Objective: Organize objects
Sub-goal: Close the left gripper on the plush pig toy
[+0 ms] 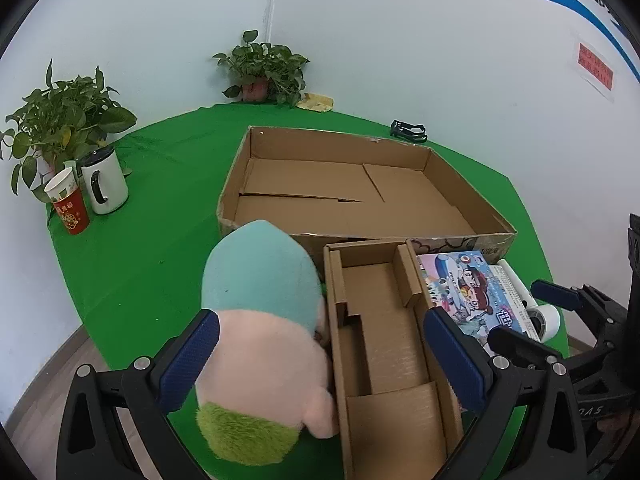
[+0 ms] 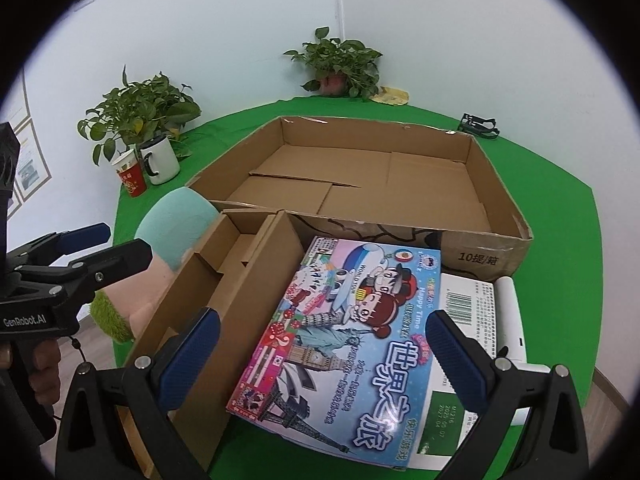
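A large open cardboard box (image 1: 452,172) lies empty on the green table; it also shows in the right wrist view (image 2: 496,184). In front of it lie a plush toy (image 1: 264,320) in teal, pink and green, a small cardboard insert tray (image 1: 380,340) and a colourful board game box (image 2: 344,332). My left gripper (image 1: 324,360) is open, its fingers astride the plush toy and the tray. My right gripper (image 2: 324,360) is open above the game box, holding nothing. A white box (image 2: 472,320) lies under the game box.
Two potted plants (image 1: 60,120) (image 1: 264,68), a white mug (image 1: 104,180) and a red paper cup (image 1: 70,204) stand at the table's far left. A small black frame (image 1: 408,131) lies behind the big box. A white roller (image 1: 540,316) lies at the right.
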Demonstrator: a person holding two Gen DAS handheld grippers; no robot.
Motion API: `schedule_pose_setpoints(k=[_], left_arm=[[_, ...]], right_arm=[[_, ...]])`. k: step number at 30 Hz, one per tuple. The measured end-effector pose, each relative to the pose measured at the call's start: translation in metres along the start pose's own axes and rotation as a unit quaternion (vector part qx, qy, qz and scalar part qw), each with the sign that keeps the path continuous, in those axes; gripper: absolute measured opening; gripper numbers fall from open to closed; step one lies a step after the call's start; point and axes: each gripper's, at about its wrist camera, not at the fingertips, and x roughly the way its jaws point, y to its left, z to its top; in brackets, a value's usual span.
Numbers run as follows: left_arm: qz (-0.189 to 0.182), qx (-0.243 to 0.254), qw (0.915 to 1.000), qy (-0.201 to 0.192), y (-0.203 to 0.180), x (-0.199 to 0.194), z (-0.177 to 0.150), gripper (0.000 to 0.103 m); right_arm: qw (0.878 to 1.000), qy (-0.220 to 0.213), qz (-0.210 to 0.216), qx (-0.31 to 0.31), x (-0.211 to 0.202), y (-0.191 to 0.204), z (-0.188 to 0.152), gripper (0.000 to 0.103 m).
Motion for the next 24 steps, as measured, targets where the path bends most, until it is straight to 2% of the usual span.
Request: schedule_pose_setpoints(k=[6,9,13,16,18,24], left_arm=[[-0.015,-0.027,0.9992,0.024,0.043,0.0,-0.013,0.103],[-0.026,-0.051,0.9977,0.035,0.068,0.003,-0.024,0.102],[-0.081,-0.086,0.9906,0.069,0.096,0.02,-0.04,0.101],[-0.107,-0.097,0.9849,0.095,0.103,0.031,-0.05,0.094],[-0.128,-0.097,0.9824,0.095,0.104,0.03,-0.054,0.085],[-0.141,-0.093,0.9808,0.097,0.117,0.019,-0.059,0.073]], right_arm=[[0.997,-0.004,0.071,-0.017,0.005,0.02,0.029,0.102],[0.995,-0.009,0.093,-0.037,0.009,0.039,0.048,0.102],[0.99,-0.001,0.13,-0.049,0.022,0.064,0.066,0.102],[0.987,0.012,0.148,-0.056,0.033,0.083,0.072,0.102],[0.985,0.023,0.161,-0.058,0.04,0.09,0.071,0.102],[0.981,0.055,0.177,-0.064,0.056,0.105,0.066,0.102]])
